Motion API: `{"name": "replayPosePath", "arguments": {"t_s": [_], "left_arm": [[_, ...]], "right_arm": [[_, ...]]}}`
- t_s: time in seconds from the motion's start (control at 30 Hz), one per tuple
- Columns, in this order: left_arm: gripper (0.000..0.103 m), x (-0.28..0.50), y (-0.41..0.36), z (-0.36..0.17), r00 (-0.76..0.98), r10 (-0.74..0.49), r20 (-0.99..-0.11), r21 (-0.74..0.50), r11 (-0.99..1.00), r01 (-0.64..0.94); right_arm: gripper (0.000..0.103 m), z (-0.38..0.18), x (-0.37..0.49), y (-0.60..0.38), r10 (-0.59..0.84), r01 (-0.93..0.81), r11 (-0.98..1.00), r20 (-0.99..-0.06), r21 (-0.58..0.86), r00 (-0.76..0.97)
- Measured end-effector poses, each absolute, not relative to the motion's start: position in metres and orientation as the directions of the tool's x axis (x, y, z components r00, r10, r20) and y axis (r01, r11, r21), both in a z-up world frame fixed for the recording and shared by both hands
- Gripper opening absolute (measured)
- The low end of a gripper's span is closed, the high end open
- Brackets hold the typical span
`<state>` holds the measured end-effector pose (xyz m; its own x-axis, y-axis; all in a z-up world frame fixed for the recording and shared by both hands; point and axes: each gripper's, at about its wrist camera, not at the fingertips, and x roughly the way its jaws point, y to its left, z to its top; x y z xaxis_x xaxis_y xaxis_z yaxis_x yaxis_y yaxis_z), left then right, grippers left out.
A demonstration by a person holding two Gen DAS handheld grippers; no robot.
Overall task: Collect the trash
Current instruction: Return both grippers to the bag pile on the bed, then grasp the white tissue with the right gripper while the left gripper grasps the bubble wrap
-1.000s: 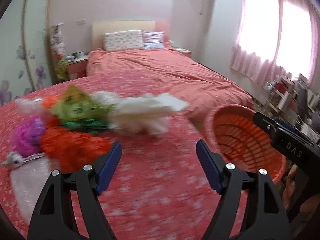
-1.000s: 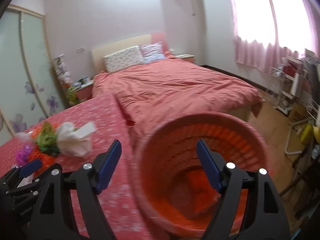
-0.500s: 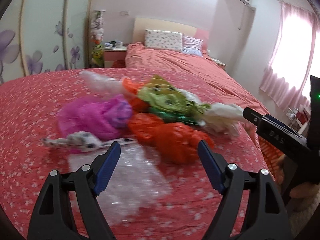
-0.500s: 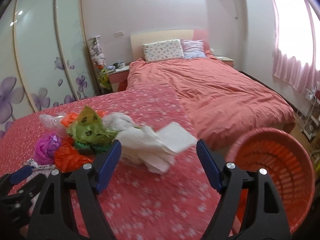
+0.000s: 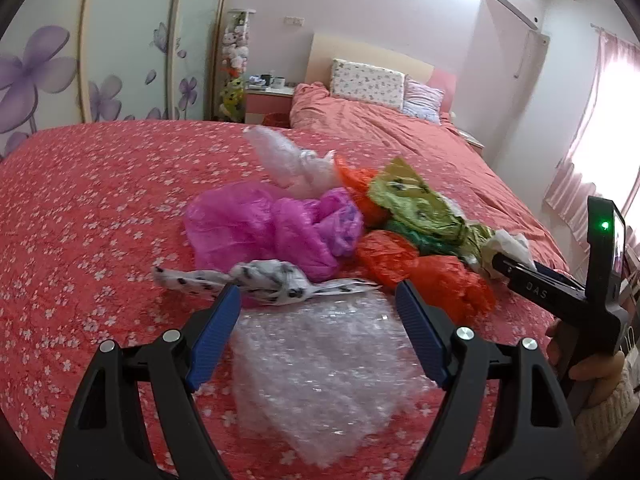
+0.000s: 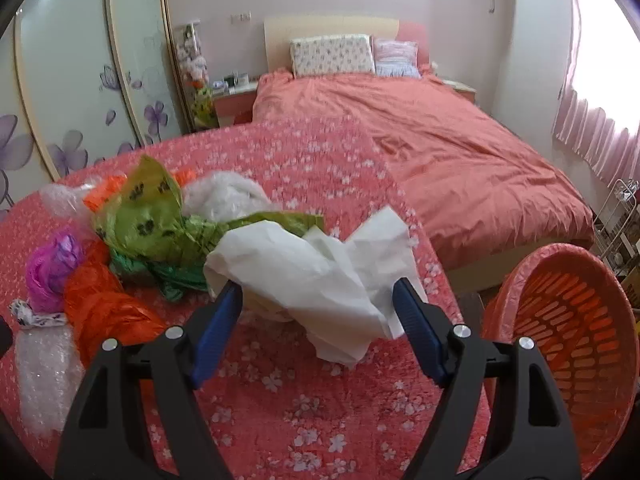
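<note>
Left wrist view: the left gripper (image 5: pixel 318 306) stands wide open and holds nothing, its fingers either side of a sheet of bubble wrap (image 5: pixel 324 372) on the flowered red cloth (image 5: pixel 88 216). Just beyond lie a spotted white bag (image 5: pixel 260 280), a pink bag (image 5: pixel 272 228) and an orange bag (image 5: pixel 424 272).

Right wrist view: the right gripper (image 6: pixel 318 304) is wide open and empty, with crumpled white paper (image 6: pixel 316 276) between its fingers. An orange basket (image 6: pixel 568 344) sits tilted at near right.
</note>
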<state>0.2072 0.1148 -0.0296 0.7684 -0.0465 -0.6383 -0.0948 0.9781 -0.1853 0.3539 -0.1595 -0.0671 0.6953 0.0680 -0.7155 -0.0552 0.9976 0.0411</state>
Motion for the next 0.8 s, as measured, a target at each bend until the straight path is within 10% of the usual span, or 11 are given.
{"name": "replayPosePath", "arguments": {"t_s": [0.13, 0.8], "left_arm": [[0.079, 0.206, 0.124, -0.031, 0.766, -0.031, -0.642, -0.186, 0.976, -0.116], [0.079, 0.197, 0.146, -0.035, 0.753, 0.011, -0.657, -0.177, 0.97, -0.169]], "right_arm": [[0.055, -0.069, 0.359, -0.158, 0.038, -0.036, 0.999, -0.724, 0.018, 0.689], [0.02, -0.057, 0.335, -0.173, 0.113, -0.051, 0.993, -0.681, 0.111, 0.723]]}}
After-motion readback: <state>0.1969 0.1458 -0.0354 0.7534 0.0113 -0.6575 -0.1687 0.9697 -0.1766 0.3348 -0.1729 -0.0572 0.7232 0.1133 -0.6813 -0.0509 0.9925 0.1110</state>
